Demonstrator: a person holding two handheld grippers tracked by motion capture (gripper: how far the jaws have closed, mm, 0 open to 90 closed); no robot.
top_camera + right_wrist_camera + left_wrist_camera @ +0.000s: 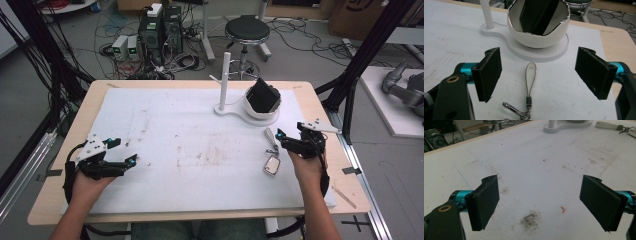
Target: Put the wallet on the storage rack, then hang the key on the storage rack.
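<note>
The right hand-held gripper [537, 75] hangs with its jaws spread wide and nothing pinched, just above the key ring strap [530, 76], which lies flat on the white mat [175, 130] of the bench, just in front of the white bowl stand [539, 53]. The left hand-held gripper [540, 203] is also spread wide over bare mat, well apart from the strap.

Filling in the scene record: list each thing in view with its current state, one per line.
Left gripper: open, nothing between the jaws.
Right gripper: open, jaws either side of the strap.
Keychain strap: flat on the mat, ungripped.
White bowl: upright on its stand, holding a dark wallet.
Wallet: leaning upright inside.
</note>
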